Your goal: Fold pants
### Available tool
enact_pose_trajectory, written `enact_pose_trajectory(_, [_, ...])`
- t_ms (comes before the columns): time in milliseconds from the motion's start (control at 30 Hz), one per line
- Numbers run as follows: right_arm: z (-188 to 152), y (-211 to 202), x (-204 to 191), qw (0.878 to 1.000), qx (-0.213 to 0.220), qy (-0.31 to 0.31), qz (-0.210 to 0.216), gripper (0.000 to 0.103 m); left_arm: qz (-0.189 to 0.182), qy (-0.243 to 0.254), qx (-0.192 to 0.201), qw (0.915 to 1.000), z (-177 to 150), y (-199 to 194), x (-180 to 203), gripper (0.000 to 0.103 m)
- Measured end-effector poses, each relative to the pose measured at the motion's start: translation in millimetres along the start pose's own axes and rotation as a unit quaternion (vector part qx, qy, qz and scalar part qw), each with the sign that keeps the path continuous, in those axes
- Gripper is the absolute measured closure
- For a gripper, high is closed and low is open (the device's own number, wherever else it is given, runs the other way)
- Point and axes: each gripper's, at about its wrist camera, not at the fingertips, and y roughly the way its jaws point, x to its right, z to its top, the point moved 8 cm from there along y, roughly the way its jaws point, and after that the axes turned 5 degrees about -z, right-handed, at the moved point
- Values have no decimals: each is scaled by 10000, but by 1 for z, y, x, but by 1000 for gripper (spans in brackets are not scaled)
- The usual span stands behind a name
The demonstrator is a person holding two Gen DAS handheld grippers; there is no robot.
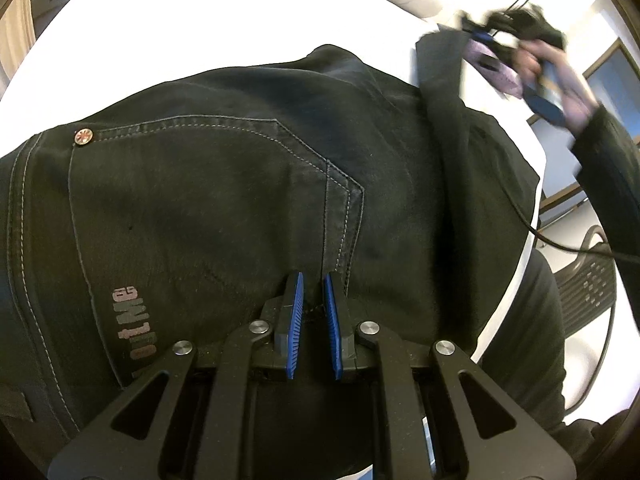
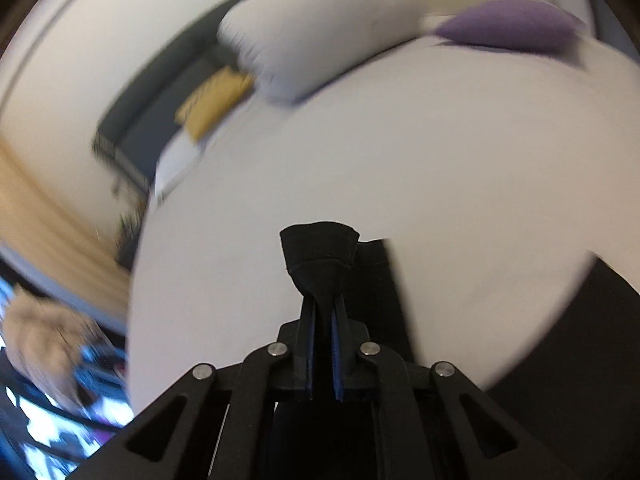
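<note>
The black jeans [image 1: 240,184] lie spread on the white bed [image 1: 200,20], seat side up with the back pocket [image 1: 208,184] and its rivet showing. The left tool [image 1: 313,292] sits low on the seat with its blue pads nearly pressed together; whether a thin bit of denim is caught between them cannot be told from this view. The right tool [image 2: 324,300] is pinching the hem end of a pant leg [image 2: 320,252], its jaws clamped on bunched cloth, and the left wrist view shows it lifted above the far right side of the jeans. The step in hand looks like carrying that leg end over to double the jeans. To do it well, the left tool should stay as an anchor on the seat so the body does not slide, while the right one carries the hem across at a steady height, keeping the cloth taut enough that the leg lays flat and its edges line up before letting go.
</note>
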Motion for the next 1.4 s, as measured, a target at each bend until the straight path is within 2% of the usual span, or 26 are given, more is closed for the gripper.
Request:
enact_pose_trajectory(133, [7,-58,99,9937,360,1044,201,97,94,83,-37,9999,1,3,5,91])
enact_pose_trajectory(200, [4,-69,133,9884,489,1422,203,98,156,125,-44,9998,2,4,8,91])
enact_pose_trajectory(300, [-16,-94,203,9757,659,2087,93,98,235,144,-50,9996,2,6,11,91])
enact_pose_trajectory(400, [-32,-98,240,9667,612,2485,42,97,313,161,-61,9994,1,7,15,91])
enact_pose_trajectory(500, [-37,-92,235,9704,360,2358,375,97,431,182,-90,9989,2,11,22,91])
enact_pose_trajectory(533, [-32,-91,235,9713,301,2305,512,93,491,202,-102,9985,2,12,25,91])
enact_pose_trajectory(567, [-30,-87,229,9707,218,2300,662,72,534,213,-106,9983,1,12,25,91])
enact_pose_trajectory(600, [-28,-78,222,9691,111,2328,807,41,575,222,-107,9980,2,13,28,91])
enact_pose_trajectory(633, [-33,-71,218,9667,41,2397,891,33,603,224,-104,9979,3,13,30,91])
enact_pose_trajectory(667, [-29,-64,214,9651,43,2447,930,32,633,227,-97,9977,3,14,34,91])
enact_pose_trajectory(833, [-31,-48,217,9589,-242,2624,1049,32,722,206,-58,9972,1,18,40,91])
enact_pose_trajectory(1033, [-22,-21,206,9607,-616,2547,914,48,759,234,-91,9968,0,21,42,91])
enact_pose_trajectory(1067, [-21,-17,206,9611,-629,2540,883,55,763,239,-92,9968,0,21,43,91])
enact_pose_trajectory(1133, [-22,-17,209,9634,-658,2466,824,76,768,239,-92,9967,0,23,43,91])
enact_pose_trajectory(1167, [-22,-16,211,9652,-655,2421,744,92,772,238,-91,9967,0,23,43,91])
enact_pose_trajectory(1200, [-24,-15,213,9657,-650,2413,707,95,771,240,-91,9967,0,23,42,91])
enact_pose_trajectory(1400, [-27,-46,228,9699,-153,2353,612,95,776,254,-95,9966,0,23,42,91])
